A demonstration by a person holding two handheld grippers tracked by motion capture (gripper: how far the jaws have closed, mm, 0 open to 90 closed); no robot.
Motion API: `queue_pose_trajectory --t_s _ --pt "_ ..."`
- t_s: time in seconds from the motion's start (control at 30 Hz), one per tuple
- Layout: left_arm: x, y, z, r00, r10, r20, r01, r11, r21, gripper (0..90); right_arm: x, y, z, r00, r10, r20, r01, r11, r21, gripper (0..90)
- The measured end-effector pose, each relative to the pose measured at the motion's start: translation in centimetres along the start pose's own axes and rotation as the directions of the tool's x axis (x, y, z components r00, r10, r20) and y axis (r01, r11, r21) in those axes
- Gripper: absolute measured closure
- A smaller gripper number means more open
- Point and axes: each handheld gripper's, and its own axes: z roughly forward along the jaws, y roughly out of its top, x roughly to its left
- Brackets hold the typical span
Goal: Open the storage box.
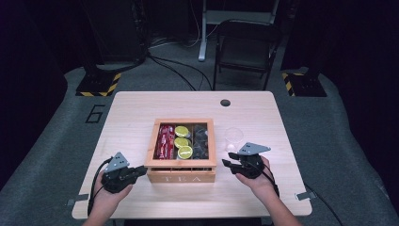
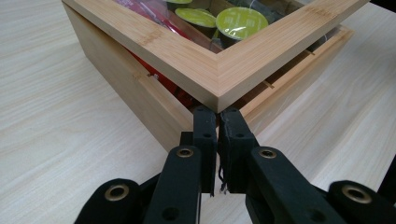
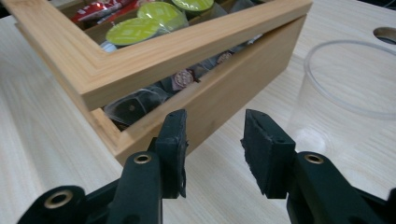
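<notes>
With the tea box (image 1: 181, 173) lid (image 2: 219, 70) ajar near the table's (image 1: 141, 106) front edge, the left gripper (image 2: 217, 122) — jaws pinched narrow under its corner — should lift evenly while the right gripper (image 3: 214, 135), gaping wide, steadies.

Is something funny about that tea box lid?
Yes. The lid of the tea box sits lifted off the base, leaving a gap at both front corners. The left gripper, jaws together, sits right under one corner; the right gripper is open, near the other.

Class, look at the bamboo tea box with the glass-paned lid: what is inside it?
Inside the bamboo tea box: red packets left, lime-green-topped capsules in the middle, dark capsules right. The lid frame and walls hide anything beneath.
</notes>
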Motion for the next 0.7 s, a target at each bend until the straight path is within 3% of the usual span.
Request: queue_pose_trajectory --t_s 0.1,0.23,0.5,0.7 --pt "0.0 0.4 -0.2 1.0000 -0.001 -0.003 0.001 1.0000 -0.002 85.4 0.3 0.4 -0.1 0.9993 -0.031 -0.020 0.031 1.000 -0.001 59.1" --pt "0.0 0.9 -0.5 1.0000 0.002 -0.008 -0.002 0.9999 -0.014 85.4 1.2 0.7 -0.2 0.9988 -0.035 -0.033 0.035 0.999 -0.009 57.3" --pt "0.1 1.3 -0.7 1.0000 -0.005 -0.005 0.005 0.9997 -0.023 85.4 2.6 1.6 0.4 0.9957 -0.092 -0.011 0.091 0.995 -0.035 52.9" --pt "0.2 1.5 -0.7 0.9999 0.002 -0.011 -0.003 0.9994 -0.034 80.2 2.9 1.8 0.6 0.9959 -0.091 0.000 0.090 0.995 -0.048 53.6"
